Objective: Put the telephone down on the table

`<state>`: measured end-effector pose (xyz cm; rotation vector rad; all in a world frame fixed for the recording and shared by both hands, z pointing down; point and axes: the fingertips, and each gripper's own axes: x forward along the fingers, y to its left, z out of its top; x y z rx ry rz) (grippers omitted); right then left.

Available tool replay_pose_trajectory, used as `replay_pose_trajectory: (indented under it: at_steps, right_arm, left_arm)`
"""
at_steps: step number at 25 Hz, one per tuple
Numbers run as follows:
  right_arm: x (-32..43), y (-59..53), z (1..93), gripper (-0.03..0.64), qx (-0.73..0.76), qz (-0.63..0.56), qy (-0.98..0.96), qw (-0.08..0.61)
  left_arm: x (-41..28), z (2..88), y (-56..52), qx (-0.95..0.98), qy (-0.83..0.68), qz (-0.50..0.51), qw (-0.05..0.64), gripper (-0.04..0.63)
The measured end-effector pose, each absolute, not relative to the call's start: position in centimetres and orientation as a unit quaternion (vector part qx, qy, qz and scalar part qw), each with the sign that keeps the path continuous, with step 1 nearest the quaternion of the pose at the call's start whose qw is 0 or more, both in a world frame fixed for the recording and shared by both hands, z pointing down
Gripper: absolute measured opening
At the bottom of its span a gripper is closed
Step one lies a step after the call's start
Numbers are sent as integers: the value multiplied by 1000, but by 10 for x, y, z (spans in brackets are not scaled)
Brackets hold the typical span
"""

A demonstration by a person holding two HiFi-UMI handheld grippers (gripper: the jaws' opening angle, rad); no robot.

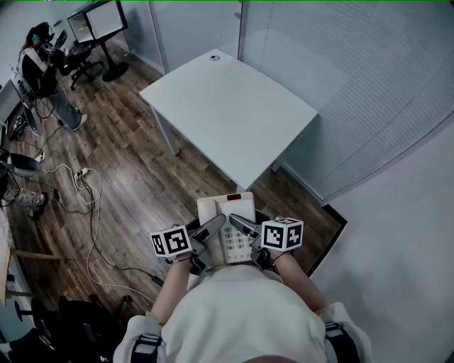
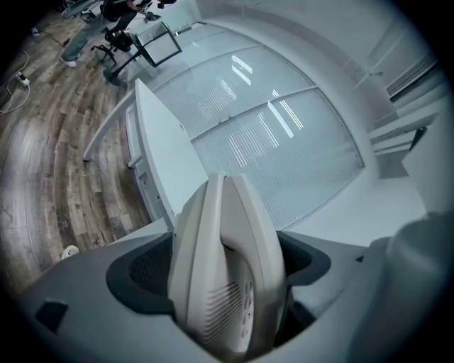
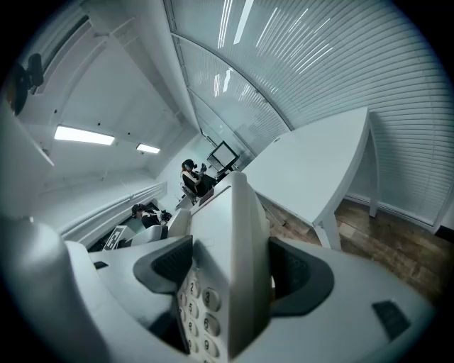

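At the far left of the head view a person (image 1: 37, 62) sits by a desk with monitors (image 1: 98, 21), and loose cables (image 1: 81, 181) trail over the wooden floor (image 1: 135, 191) below them. Nearer the middle, the left gripper (image 1: 211, 228) is clenched on the left side of the telephone (image 1: 228, 216). Its own view shows the dark pads (image 2: 145, 273) pressed against both faces of the cream body, with the speaker slots and a row of small buttons facing the camera. The telephone is held in the air in front of the holder's chest, over the floor. Its far end is just short of the near corner of the white table (image 1: 227, 106), and it does not touch the tabletop. The right gripper (image 1: 242, 225) grasps the telephone's right side. In its own view the jaws are closed across the edge beside the number keys (image 3: 202, 301). Each gripper's marker cube sits outside the telephone, one on either flank. To the right of the table runs a pale wall of slatted blinds (image 1: 369, 85).
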<state>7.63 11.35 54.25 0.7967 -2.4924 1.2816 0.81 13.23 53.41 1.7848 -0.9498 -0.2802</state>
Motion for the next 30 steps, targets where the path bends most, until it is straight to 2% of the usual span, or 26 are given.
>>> replay_pose_trajectory:
  at_steps: [20, 30]
  right_arm:
    - [-4, -26, 517, 341, 287, 437, -844, 118]
    - [-16, -63, 527, 341, 316, 430, -840, 98]
  left_arm:
    - [-73, 510, -9, 750, -378, -115, 530, 423]
    - [-86, 520, -51, 770, -353, -100, 522, 423]
